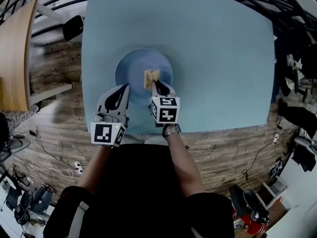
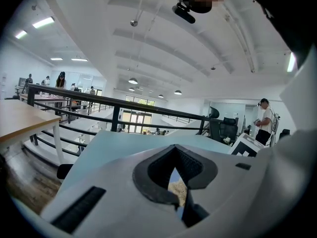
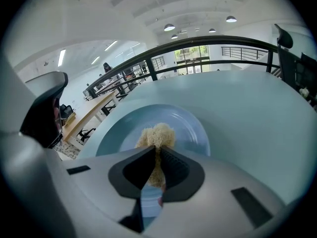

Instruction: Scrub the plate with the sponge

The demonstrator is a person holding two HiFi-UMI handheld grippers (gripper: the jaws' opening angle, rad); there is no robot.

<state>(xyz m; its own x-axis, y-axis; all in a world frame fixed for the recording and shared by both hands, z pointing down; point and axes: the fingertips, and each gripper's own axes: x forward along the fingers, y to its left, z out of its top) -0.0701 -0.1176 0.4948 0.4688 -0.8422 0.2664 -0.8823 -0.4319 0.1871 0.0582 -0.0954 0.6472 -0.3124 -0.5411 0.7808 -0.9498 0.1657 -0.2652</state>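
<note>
Big open-plan office, by the look of it. Pale blue surface on a wood-plank floor, with loose cables trailing about. There's a wooden desk off to the left and a black railing behind. The white ceiling has round lamps and strip lights, and there are bright windows at the far end.

Blue plate and tan sponge on the table

The round, pale blue plate lies flat near the table's near edge, left of centre. The frayed, yellowish-tan sponge stands upright over the plate's right-centre part, pinched at its near end between the right tool's dark jaws.
</note>
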